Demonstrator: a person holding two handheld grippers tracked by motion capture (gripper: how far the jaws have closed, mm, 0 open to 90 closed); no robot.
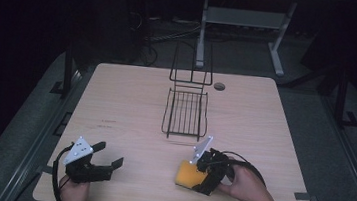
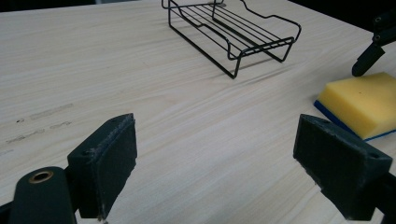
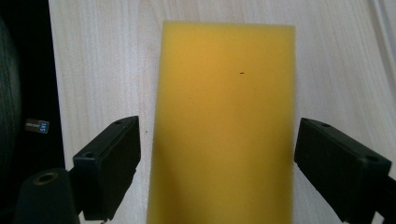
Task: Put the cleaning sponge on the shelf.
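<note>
Early going, by the look of it: nothing gripped yet. Yellow sponge [image 3: 224,121] flat on the table [image 1: 131,100], near the front edge on the person's right, blue layer underneath visible in the left gripper view. Right gripper [image 1: 198,175] over it, jaws spread wide, one on either side of the sponge with a gap at each, neither pad [image 3: 109,163] touching. Left gripper [image 1: 105,158] down by the front left corner, jaws likewise released and holding nothing, bare wood between them, well apart from the sponge. Black wire rack [image 1: 186,112] at mid-table, empty, beyond the sponge and clear of both grippers. Judged from this: approach and lining-up done; closing on the sponge, lifting it and carrying it somewhere all remaining. Rack a likely destination, though only a guess. No sign of any part for the left gripper so far.
</note>
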